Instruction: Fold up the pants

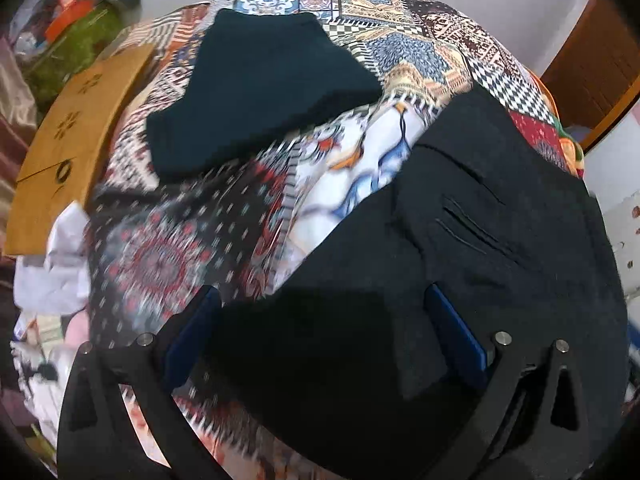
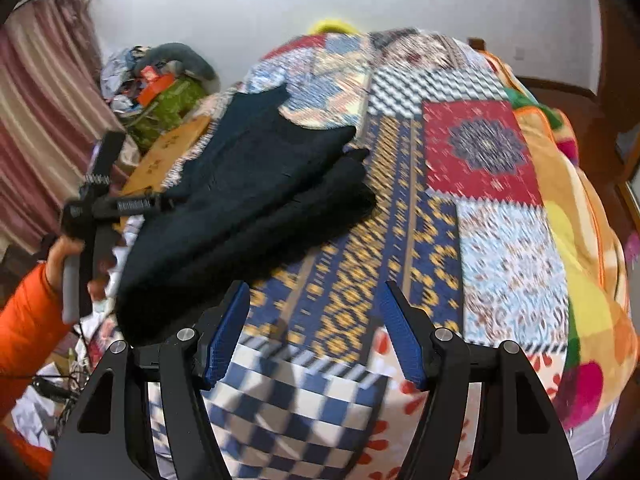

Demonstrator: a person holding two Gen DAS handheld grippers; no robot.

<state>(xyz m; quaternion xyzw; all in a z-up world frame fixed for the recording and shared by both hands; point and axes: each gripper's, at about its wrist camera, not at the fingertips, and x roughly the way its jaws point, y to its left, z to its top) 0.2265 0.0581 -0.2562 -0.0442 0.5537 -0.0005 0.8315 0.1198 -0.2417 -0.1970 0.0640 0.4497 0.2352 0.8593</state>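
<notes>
Black pants (image 1: pixel 472 248) lie on a patchwork bedspread (image 1: pixel 192 248), waist end with a pocket slit at the right. My left gripper (image 1: pixel 320 340) is open, its blue pads straddling the pants' near edge without closing on it. A folded dark teal garment (image 1: pixel 256 96) lies farther back. In the right wrist view the dark pants (image 2: pixel 256 216) lie folded at the left on the bedspread (image 2: pixel 480 160). My right gripper (image 2: pixel 316 336) is open and empty over bare bedspread, right of the pants. The left gripper (image 2: pixel 100 200) shows at the far left, held by a hand.
A wooden board (image 1: pixel 68 140) leans at the bed's left edge. A green bag with clutter (image 2: pixel 168 96) sits beyond it by a striped curtain (image 2: pixel 36 128). An orange fleece blanket (image 2: pixel 580 220) lies along the bed's right side. White items (image 1: pixel 56 264) lie at lower left.
</notes>
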